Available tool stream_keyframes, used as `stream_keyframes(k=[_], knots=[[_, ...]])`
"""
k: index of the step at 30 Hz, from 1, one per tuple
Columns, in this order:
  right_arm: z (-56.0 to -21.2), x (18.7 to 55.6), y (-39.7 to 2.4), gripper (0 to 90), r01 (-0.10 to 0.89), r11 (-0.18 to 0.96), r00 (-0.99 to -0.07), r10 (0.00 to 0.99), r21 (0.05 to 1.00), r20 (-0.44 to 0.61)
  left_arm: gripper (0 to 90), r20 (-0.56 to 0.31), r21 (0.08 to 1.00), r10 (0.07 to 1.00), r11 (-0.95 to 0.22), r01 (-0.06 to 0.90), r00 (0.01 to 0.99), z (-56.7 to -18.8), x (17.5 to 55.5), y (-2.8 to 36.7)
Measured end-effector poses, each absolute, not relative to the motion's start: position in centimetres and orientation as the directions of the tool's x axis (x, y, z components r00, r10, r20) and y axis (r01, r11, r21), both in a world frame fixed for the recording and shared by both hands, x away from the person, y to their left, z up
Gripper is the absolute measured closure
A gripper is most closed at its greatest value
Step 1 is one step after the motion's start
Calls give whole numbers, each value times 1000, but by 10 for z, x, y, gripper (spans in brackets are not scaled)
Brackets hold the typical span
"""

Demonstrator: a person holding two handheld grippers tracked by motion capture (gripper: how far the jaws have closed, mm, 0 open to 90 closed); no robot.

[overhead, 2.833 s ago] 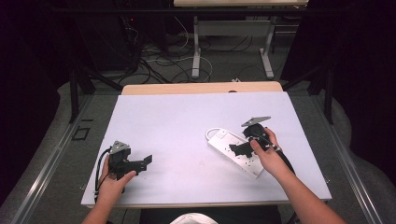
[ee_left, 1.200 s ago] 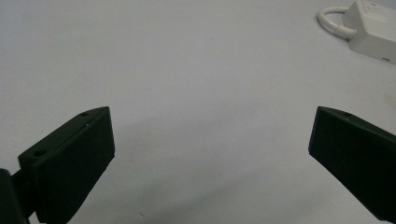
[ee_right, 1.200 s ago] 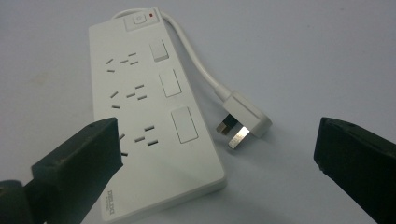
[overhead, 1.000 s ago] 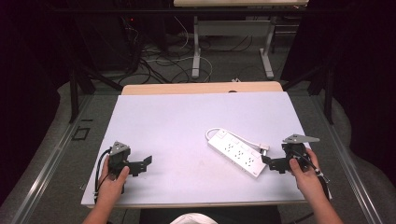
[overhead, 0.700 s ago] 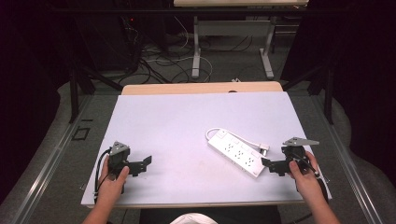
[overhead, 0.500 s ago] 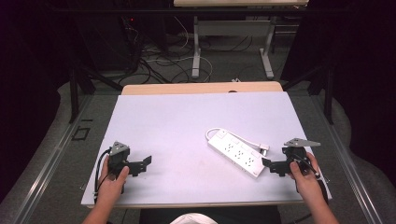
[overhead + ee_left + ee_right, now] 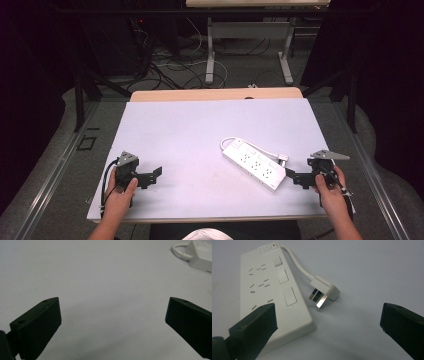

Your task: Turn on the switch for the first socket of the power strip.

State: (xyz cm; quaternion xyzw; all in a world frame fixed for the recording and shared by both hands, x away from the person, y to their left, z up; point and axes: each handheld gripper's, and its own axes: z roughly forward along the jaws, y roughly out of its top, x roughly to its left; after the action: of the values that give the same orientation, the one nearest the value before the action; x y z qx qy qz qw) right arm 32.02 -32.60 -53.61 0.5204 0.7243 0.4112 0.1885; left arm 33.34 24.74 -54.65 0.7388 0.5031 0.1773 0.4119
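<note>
A white power strip point(image 7: 252, 164) lies flat on the white table point(image 7: 210, 125), right of centre, with its short cable and white plug point(image 7: 281, 158) resting beside it. In the right gripper view the power strip point(image 7: 269, 285) and its plug point(image 7: 324, 290) lie just ahead, prongs bare. My right gripper point(image 7: 296, 178) rests by the strip's near end, open and holding nothing, its jaws wide in its own view point(image 7: 328, 315). My left gripper point(image 7: 151, 177) sits at the front left, open over bare table point(image 7: 112, 322). The strip's far corner point(image 7: 200, 252) shows at the top right of that view.
A wooden table edge point(image 7: 215, 94) borders the white top at the back. Beyond it stand metal desk legs point(image 7: 210, 55) and loose floor cables point(image 7: 175, 65). Bare white surface spreads between the two grippers and across the table's back half.
My right gripper was over the power strip 2.8 s ago; it has since drawn back to the front right, empty. It has hardly moved in the last second. The left gripper has stayed put.
</note>
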Motion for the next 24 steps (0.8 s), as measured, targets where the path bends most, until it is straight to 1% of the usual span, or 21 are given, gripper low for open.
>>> stream_keyframes(k=[12,16,17,24], knots=[[-546,319,-336,9,614,84,-336,927,785,164,2,-151,793,890,-150,590,429,-547,334,247],[-547,319,-337,9,618,79,-332,928,782,169,2,-150,788,888,-158,595,435,-547,334,247],[-549,319,-336,9,603,69,-324,931,794,166,2,-150,788,888,-159,595,435,-547,334,248],[-551,320,-339,12,618,82,-327,931,782,161,2,-151,794,890,-150,590,430,-547,334,247]])
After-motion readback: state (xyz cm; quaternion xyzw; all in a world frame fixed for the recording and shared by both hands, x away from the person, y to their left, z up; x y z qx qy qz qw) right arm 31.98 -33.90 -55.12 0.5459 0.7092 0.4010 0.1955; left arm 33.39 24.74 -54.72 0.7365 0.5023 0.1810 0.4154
